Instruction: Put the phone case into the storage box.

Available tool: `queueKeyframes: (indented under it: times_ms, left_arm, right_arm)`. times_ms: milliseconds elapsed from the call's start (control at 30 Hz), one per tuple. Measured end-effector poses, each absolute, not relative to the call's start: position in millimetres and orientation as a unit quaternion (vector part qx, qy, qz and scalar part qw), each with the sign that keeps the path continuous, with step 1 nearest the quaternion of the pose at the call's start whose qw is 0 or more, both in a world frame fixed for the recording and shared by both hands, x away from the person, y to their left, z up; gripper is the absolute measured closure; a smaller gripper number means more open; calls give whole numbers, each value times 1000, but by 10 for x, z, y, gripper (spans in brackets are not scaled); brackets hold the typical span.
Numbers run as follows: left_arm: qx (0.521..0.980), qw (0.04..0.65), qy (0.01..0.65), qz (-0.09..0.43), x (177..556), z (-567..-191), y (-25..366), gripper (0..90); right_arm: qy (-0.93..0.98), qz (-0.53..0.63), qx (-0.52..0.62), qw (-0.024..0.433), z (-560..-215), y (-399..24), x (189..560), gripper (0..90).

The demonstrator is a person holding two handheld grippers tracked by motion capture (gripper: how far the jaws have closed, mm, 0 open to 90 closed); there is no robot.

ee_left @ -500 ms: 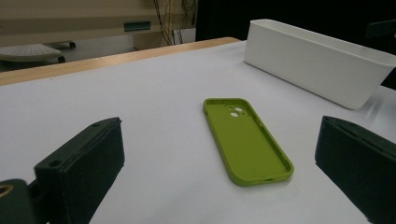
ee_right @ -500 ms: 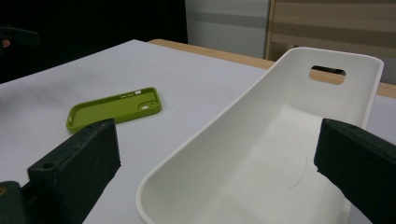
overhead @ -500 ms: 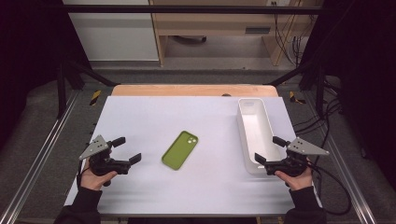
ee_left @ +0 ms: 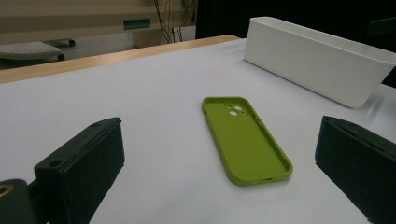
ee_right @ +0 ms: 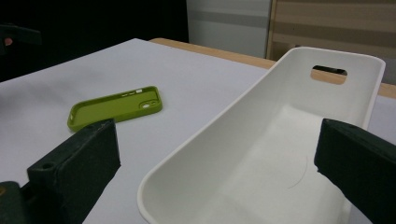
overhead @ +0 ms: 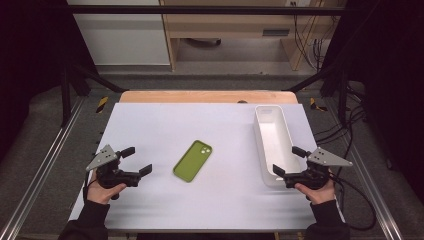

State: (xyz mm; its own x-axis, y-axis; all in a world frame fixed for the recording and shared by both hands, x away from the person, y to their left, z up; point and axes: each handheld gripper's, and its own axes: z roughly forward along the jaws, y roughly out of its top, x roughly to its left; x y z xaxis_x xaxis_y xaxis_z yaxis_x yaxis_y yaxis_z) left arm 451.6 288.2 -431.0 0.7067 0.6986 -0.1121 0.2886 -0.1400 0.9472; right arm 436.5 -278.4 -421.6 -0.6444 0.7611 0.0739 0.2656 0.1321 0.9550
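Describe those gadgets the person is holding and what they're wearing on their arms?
Each hand grips a black tool: the left gripper and right gripper each have two blocky black jaws and a grey three-cornered plate on top. A black cable trails from the right one. The sleeves are dark, reaching to the wrists.

Green case [ee_left: 245, 137] lying open side up on the white counter [ee_left: 140, 107], two black fingers [ee_left: 81, 172] standing wide apart before it, white bin [ee_left: 317, 60] sitting beyond at right

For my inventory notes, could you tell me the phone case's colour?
The phone case is olive green, clearest in the left gripper view.
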Motion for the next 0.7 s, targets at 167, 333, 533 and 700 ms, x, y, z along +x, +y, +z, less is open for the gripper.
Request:
queueKeyframes:
  times_ms: [167,333,533,700]
  left_arm:
    - [736,558,339,179,4525,-4309,2851,10]
    - [740,551,341,179,4528,-4287,2804,10]
    - [746,544,341,179,4539,-4268,2739,10]
    - [748,539,343,177,4552,-4253,2690,9]
  right_arm:
    - [720,552,356,223,-4216,-2780,4367,6]
    - [720,552,356,224,-4212,-2785,4363,6]
    - [720,552,356,223,-4208,-2788,4360,6]
    - [721,552,355,224,-4204,-2796,4360,6]
